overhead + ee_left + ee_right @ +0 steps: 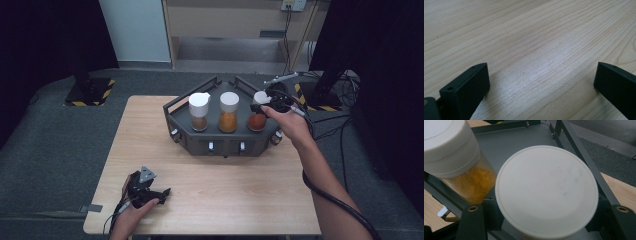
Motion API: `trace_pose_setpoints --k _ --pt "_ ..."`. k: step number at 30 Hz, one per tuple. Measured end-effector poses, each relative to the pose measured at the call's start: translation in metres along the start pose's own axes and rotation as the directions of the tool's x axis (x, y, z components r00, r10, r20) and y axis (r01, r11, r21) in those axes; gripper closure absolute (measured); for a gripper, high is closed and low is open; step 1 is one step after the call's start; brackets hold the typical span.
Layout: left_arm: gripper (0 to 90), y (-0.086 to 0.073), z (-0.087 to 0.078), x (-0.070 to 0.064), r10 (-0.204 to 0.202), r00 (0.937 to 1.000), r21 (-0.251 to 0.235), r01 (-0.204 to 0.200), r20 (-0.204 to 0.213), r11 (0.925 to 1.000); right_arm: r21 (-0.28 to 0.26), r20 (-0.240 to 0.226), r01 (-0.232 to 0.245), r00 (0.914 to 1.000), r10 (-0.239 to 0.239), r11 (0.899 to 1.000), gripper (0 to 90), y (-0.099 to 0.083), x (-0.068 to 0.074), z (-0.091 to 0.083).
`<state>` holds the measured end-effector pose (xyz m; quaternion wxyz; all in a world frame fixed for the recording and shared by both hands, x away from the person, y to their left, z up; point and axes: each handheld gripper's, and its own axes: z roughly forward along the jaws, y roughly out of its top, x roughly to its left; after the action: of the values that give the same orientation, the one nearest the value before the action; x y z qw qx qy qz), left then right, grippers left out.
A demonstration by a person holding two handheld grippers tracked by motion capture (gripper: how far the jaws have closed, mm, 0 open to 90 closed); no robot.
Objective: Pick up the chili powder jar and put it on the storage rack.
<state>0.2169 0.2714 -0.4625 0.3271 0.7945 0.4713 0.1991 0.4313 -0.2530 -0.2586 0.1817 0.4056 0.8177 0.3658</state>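
Three jars stand in a row in a dark rack at the far side of the bench, seen from the high view: brown jar at the rack's left, orange jar in the middle, red jar at the right. Right hand-held gripper sits at the red jar's white lid, the hand just right of the rack. Left hand-held gripper lies on the bench well short of the rack, near the front edge.

Left gripper view: jaws spread wide over bare wood, nothing between them.

Right gripper view: red jar's lid sits between the jaws, one on each side of its rim. Contact not clear; cannot tell whether they clamp it. Orange jar stands beside it in the rack.
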Motion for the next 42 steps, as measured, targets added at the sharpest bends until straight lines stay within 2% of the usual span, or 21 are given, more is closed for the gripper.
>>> trace_pose_setpoints --k 5,10,15,18,21,23,25,30,35,38,42 --pt "0.0 0.0 0.0 0.0 -0.001 1.0 -0.001 0.001 0.0 1.0 0.003 -0.001 0.001 1.0 -0.001 1.0 30.3 0.0 -0.001 0.001" --pt "0.0 0.0 0.0 0.0 0.0 1.0 0.0 0.0 -0.001 1.0 0.002 0.006 0.01 0.9999 -0.01 1.0 19.8 -0.003 0.0 -0.001" --pt "0.0 0.0 0.0 0.0 0.0 1.0 0.0 0.0 0.0 1.0 -0.022 0.009 0.011 0.9999 -0.011 1.0 11.1 -0.009 0.0 -0.01" --pt "0.0 0.0 0.0 0.0 0.0 1.0 0.0 0.0 0.0 1.0 -0.037 0.006 0.032 0.9995 -0.032 0.999 8.0 -0.014 0.002 -0.016" --pt "0.0 0.0 0.0 0.0 0.0 1.0 0.0 0.0 0.0 1.0 -0.038 0.028 0.05 0.9984 -0.049 0.998 5.4 -0.017 0.007 -0.022" --pt "0.0 0.0 0.0 0.0 0.0 1.0 0.0 0.0 0.0 1.0 -0.049 0.055 0.08 0.9955 -0.078 0.996 5.1 -0.022 0.015 -0.028" --pt "0.0 0.0 0.0 0.0 -0.002 1.0 -0.001 0.002 -0.001 1.0 -0.055 0.06 0.101 0.9934 -0.098 0.993 5.1 -0.027 0.019 -0.033" --pt "0.0 0.0 0.0 0.0 0.0 1.0 0.0 0.0 -0.001 1.0 -0.067 0.061 0.104 0.9931 -0.1 0.992 4.9 -0.038 0.022 -0.043" --pt "0.0 0.0 0.0 0.0 0.001 1.0 0.001 -0.001 0.0 1.0 -0.051 0.046 0.077 0.9961 -0.075 0.996 6.6 -0.046 0.023 -0.048" --pt "0.0 0.0 0.0 0.0 0.0 1.0 0.001 0.0 0.0 1.0 -0.023 0.049 0.079 0.9958 -0.078 0.997 6.7 -0.049 0.026 -0.048" --pt "0.0 0.0 0.0 0.0 0.001 1.0 0.001 -0.001 0.0 1.0 -0.023 0.031 0.076 0.9967 -0.075 0.997 6.7 -0.056 0.027 -0.051"
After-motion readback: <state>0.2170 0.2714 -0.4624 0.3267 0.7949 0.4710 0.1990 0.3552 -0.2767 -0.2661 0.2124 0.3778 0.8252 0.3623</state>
